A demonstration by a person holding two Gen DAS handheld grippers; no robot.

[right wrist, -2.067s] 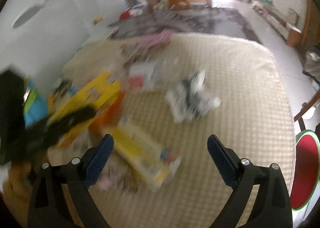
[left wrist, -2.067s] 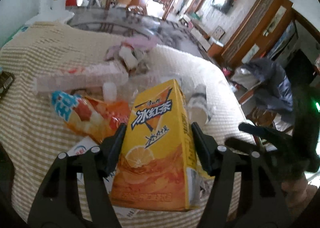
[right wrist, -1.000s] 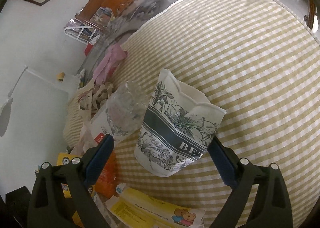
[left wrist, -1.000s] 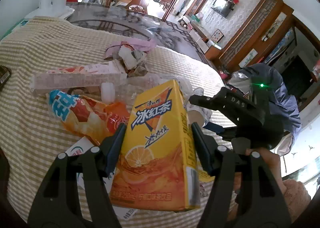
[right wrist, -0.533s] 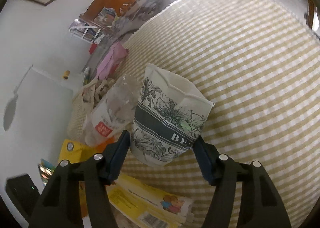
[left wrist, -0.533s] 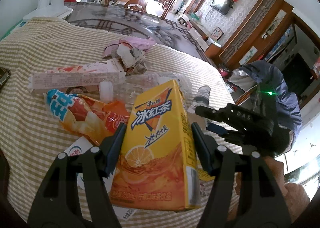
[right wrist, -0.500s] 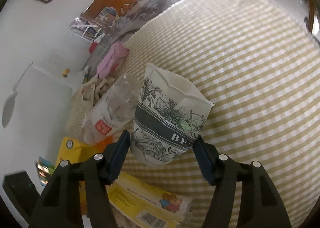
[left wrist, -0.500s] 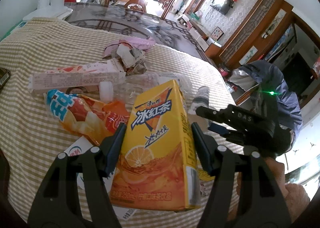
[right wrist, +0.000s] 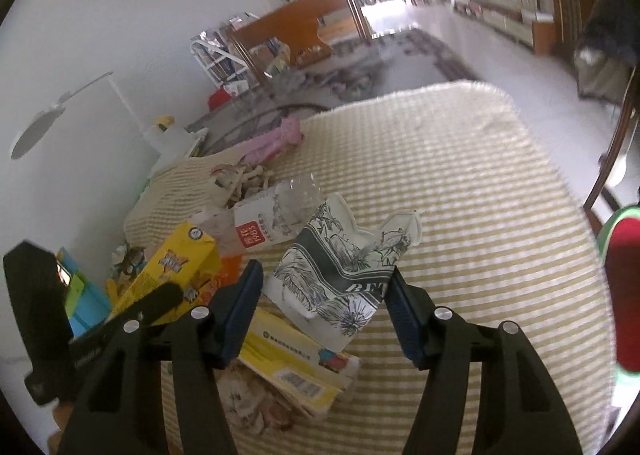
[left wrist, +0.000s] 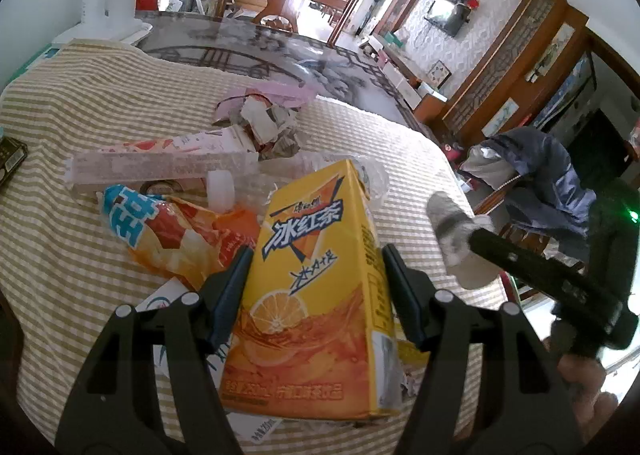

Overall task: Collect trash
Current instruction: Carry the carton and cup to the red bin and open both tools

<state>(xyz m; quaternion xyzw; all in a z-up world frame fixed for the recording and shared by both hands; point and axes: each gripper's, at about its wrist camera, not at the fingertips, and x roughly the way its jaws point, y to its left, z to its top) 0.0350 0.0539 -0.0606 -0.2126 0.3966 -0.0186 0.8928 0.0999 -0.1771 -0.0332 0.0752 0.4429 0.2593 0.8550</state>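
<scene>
The left tool is clamping one yellow carton reading 冰红茶 above the desk. Right of the carton, the right tool is pinching one crumpled paper cup lettered "BE".

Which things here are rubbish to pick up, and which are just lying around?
Rubbish for the job:
yellow tea carton, held in the left gripper
crushed paper cup, held in the right gripper
orange snack bag
clear plastic bottle
crumpled paper

Just lying about:
checked tablecloth
dark jacket on a chair
white lamp
</scene>
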